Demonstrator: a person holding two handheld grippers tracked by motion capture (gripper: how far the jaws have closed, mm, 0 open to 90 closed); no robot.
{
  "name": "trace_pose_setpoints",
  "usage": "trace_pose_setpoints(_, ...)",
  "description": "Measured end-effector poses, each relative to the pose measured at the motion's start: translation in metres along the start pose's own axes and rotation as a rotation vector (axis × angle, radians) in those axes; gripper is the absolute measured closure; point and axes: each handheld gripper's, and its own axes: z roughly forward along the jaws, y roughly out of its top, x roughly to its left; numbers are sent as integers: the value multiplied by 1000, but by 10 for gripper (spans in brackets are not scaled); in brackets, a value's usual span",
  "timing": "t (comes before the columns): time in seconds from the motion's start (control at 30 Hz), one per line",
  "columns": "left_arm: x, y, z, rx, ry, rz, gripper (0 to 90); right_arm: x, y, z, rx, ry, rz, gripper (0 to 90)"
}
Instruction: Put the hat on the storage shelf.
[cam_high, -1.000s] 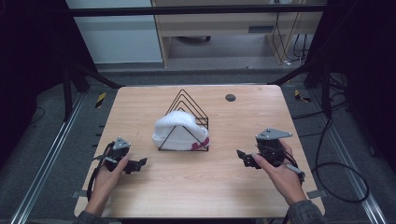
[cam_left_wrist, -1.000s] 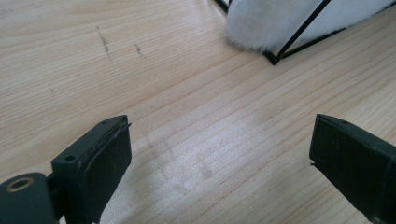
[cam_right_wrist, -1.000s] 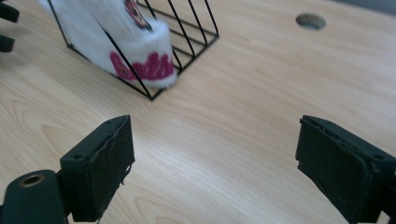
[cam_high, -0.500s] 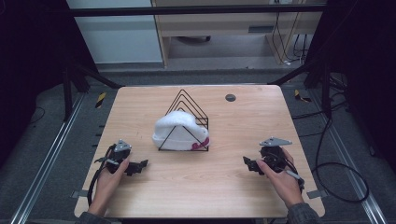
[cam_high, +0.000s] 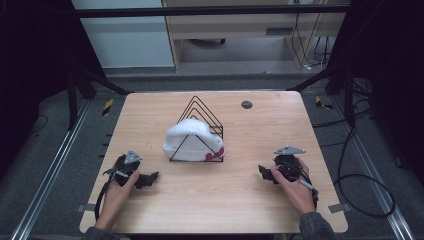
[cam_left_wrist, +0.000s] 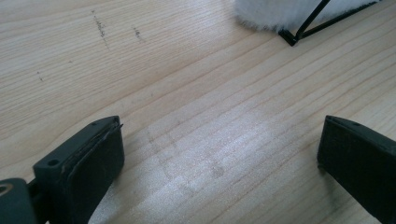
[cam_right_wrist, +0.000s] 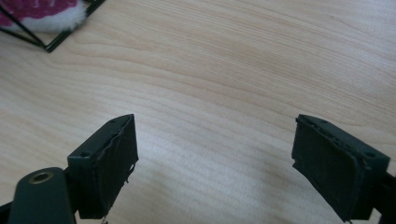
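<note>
Lowered toward the table (cam_high: 210, 200), right claw (cam_high: 264, 172) spread empty; left claw (cam_high: 150, 178) just spread wider, empty.

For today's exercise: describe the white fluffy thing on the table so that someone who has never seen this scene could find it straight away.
Start at the wooden table. Near its middle stands a black wire rack of nested triangles. The white fluffy hat sits in that rack, a pink patch at its lower right edge; nothing else on the table is soft or white.
</note>
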Motion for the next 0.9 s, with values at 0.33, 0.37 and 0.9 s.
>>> trace_pose_setpoints(0.33, 0, 0, 0, 1, -2, 1, 0, 1, 3, 24, -8, -50, 46, 159)
trace_pose_setpoints(0.37, 0, 0, 0, 1, -3, 1, 0, 2, 3, 26, -8, -54, 42, 160)
trace_pose_setpoints(0.9, -1, -1, 0, 1, -3, -2, 0, 14, -4, 29, -38, -108, 45, 157)
